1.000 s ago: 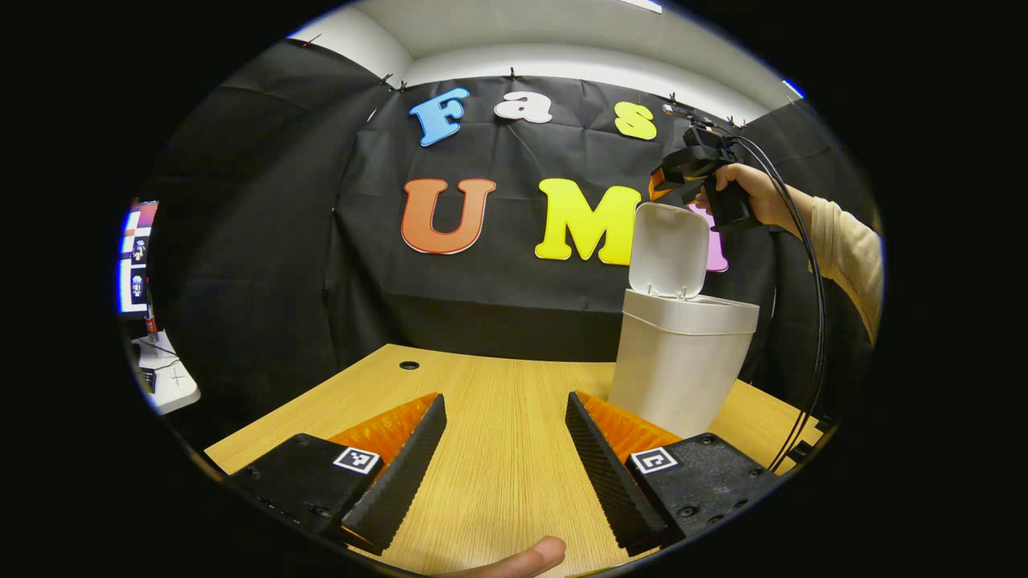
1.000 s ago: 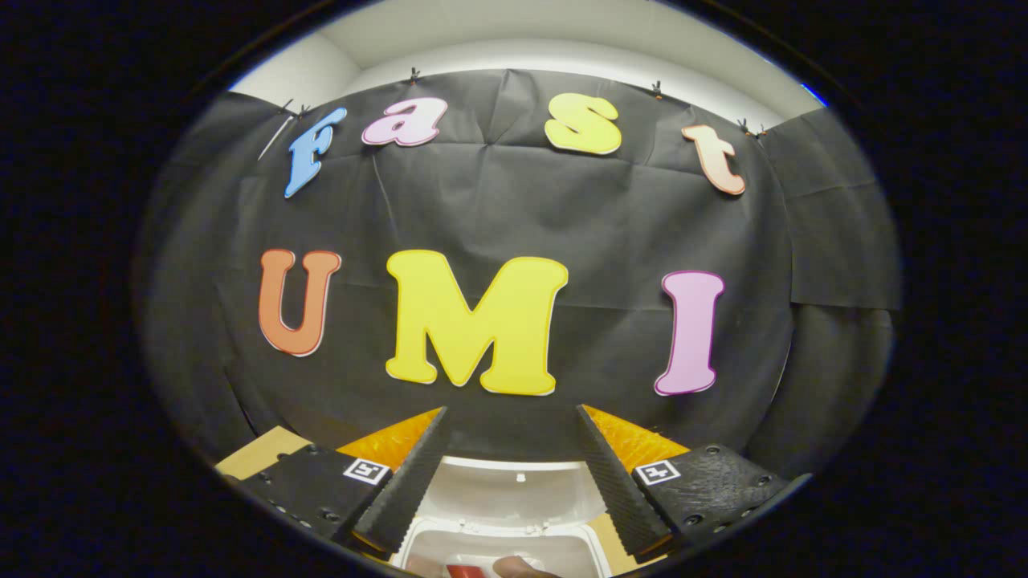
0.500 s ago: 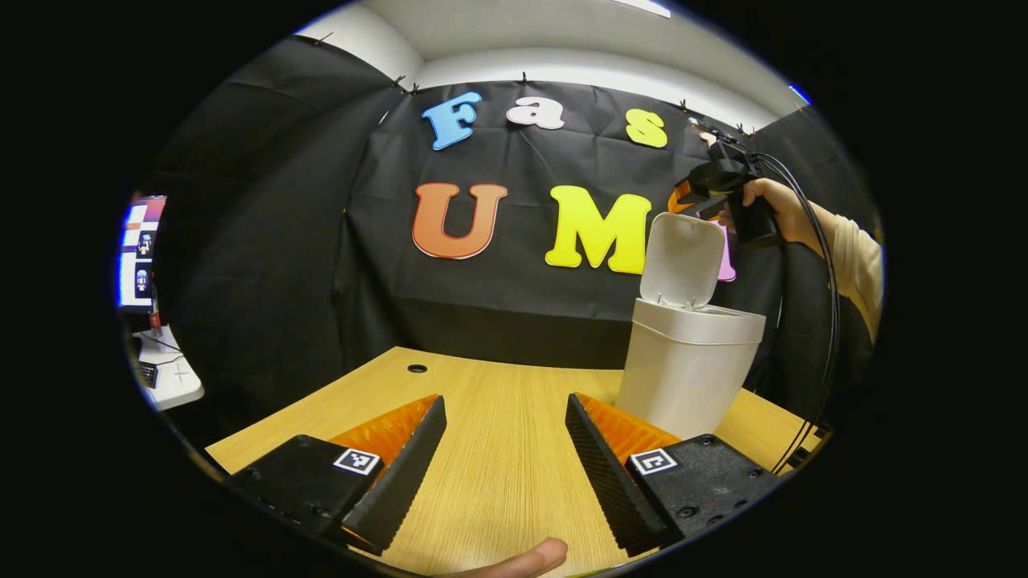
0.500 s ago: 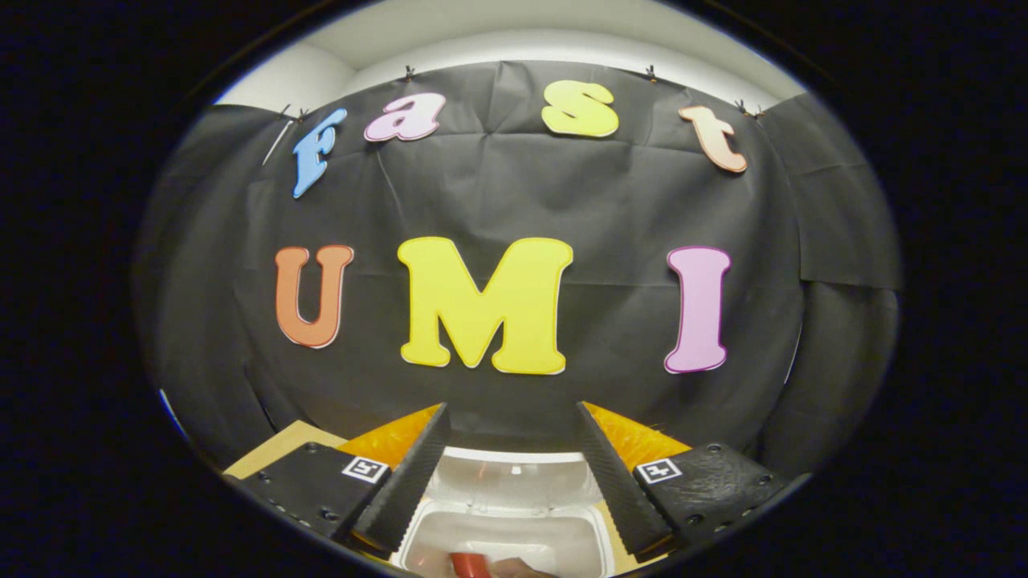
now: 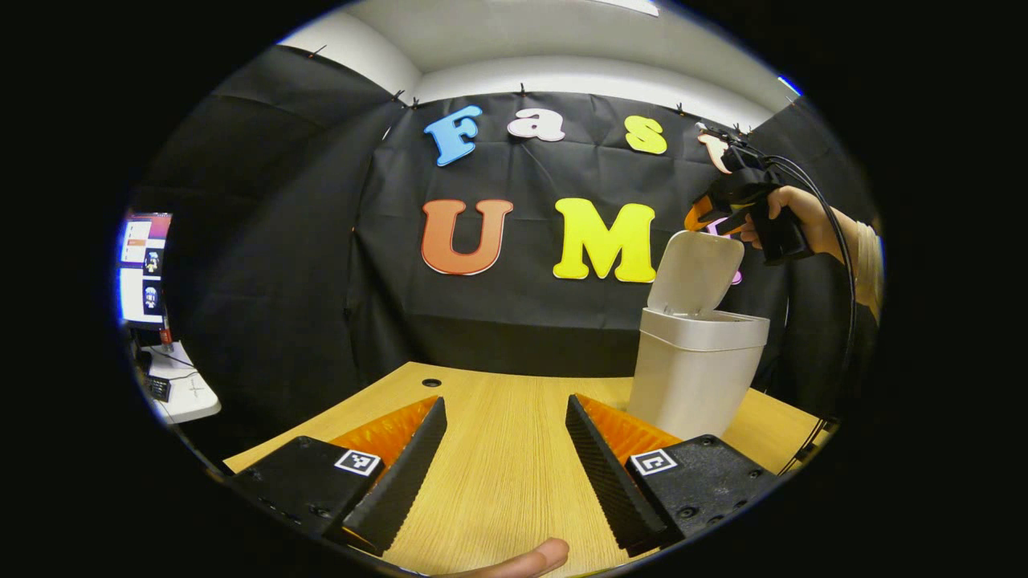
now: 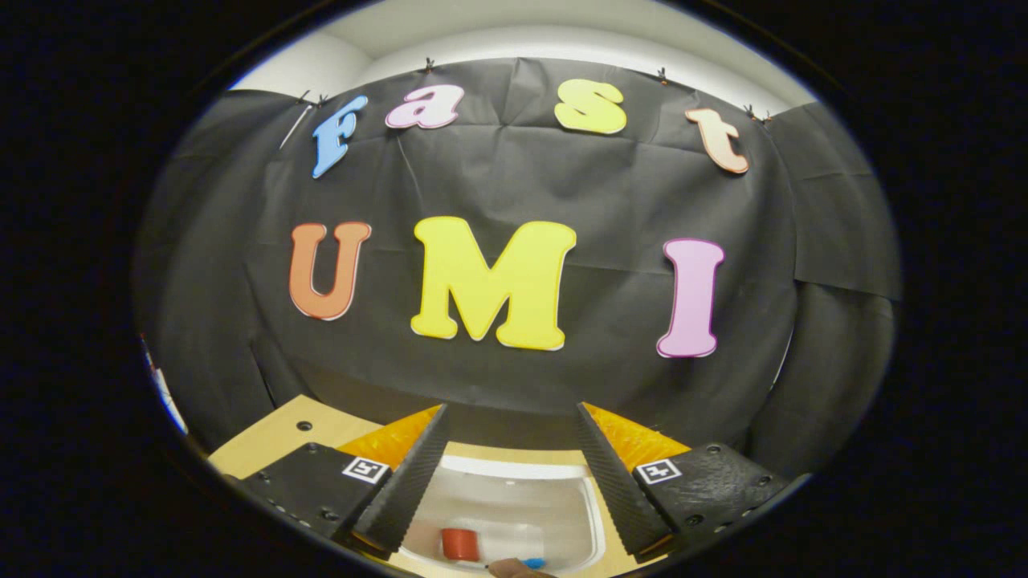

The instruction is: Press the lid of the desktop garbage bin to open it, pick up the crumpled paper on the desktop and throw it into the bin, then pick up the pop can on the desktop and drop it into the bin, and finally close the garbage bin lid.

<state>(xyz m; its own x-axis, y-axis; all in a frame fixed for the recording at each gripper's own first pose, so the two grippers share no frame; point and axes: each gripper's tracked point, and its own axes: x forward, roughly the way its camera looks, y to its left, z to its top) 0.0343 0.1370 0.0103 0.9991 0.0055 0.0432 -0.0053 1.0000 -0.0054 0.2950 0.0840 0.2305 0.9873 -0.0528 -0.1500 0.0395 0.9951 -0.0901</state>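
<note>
The white garbage bin point(image 5: 695, 381) stands on the wooden desktop point(image 5: 498, 474) at the right. Its lid point(image 5: 697, 271) is up and leans over the opening. A hand holds my right gripper point(image 5: 711, 218) just behind the lid's top edge. In the right gripper view, that gripper point(image 6: 510, 474) is open above the white bin point(image 6: 514, 502), and a red pop can point(image 6: 459, 543) shows low inside it. My left gripper point(image 5: 506, 457) is open over the bare desktop, left of the bin. I see no crumpled paper on the desktop.
A grommet hole point(image 5: 431, 383) sits near the desk's far left edge. A monitor point(image 5: 143, 269) and a white side table point(image 5: 181, 389) stand off to the left. Black cables point(image 5: 843, 321) hang from the right gripper past the bin.
The lid has tipped from upright toward the bin's opening. The right gripper has moved along with its top edge. The left gripper has drifted slightly left.
</note>
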